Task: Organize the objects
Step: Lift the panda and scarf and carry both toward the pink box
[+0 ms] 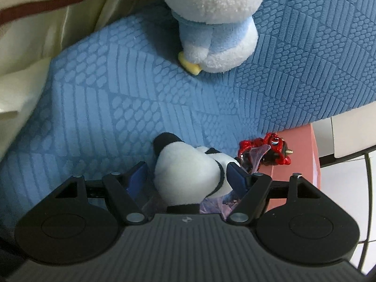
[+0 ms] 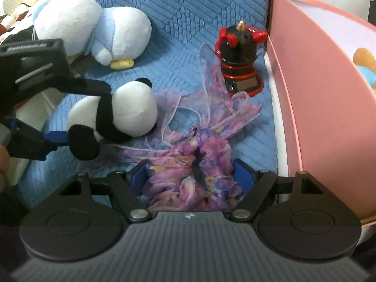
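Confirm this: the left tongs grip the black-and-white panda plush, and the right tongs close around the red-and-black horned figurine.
Wrong on the right tongs. The right wrist view shows them around the bunched purple-pink sheer fabric; the red-and-black horned figurine stands apart, untouched. The left tongs do grip the black-and-white panda plush.

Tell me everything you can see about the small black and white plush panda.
The small black and white plush panda is soft and fuzzy, with a round white head, black ears and black limbs. It lies tilted on the blue quilted cushion, between the fingers of the left gripper, which close on its body. The sheer purple fabric lies right beside it, at its head.
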Demonstrator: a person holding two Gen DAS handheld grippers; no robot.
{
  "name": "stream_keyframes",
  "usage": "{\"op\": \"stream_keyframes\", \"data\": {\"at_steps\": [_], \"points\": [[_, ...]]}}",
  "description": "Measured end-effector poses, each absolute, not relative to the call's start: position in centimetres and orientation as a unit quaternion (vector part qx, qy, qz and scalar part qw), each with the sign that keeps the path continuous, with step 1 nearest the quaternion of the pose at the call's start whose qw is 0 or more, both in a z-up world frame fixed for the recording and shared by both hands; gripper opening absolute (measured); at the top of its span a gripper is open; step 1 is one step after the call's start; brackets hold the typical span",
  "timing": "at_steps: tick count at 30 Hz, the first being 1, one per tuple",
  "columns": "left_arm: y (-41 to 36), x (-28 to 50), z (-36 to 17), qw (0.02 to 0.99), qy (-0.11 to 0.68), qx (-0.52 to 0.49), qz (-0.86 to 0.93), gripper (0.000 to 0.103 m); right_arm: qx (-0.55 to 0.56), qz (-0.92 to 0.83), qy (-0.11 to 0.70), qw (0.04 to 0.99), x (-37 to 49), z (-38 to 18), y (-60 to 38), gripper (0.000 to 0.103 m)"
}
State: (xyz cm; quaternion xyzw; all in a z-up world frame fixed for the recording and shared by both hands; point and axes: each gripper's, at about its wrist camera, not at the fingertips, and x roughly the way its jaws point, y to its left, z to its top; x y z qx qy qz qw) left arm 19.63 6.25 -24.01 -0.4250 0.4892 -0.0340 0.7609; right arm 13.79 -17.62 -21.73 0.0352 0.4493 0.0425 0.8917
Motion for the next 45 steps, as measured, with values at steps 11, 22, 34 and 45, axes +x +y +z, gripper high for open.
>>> {"op": "stream_keyframes", "data": {"at_steps": [11, 22, 34, 45], "points": [[5.7, 20.2, -24.5, 0.758, 0.487, -0.433, -0.036, 0.077, 0.013, 0.042, 0.431, 0.901, 13.6, -21.1, -17.5, 0.049], [5.2, 19.9, -22.9, 0.793, 0.459, -0.398, -0.048, 0.060, 0.023, 0.044, 0.428, 0.902, 13.1, -20.5, -17.6, 0.021], [5.1, 19.0, -20.8, 0.820, 0.440, -0.361, -0.055, 0.055, 0.041, 0.035, 0.415, 0.908, 12.5, -19.5, -18.2, 0.021], [4.2, 16.1, -18.2, 0.853, 0.424, -0.295, -0.071, 0.054, 0.074, 0.040, 0.420, 0.904, 10.9, -17.4, -18.8, 0.021]]}}
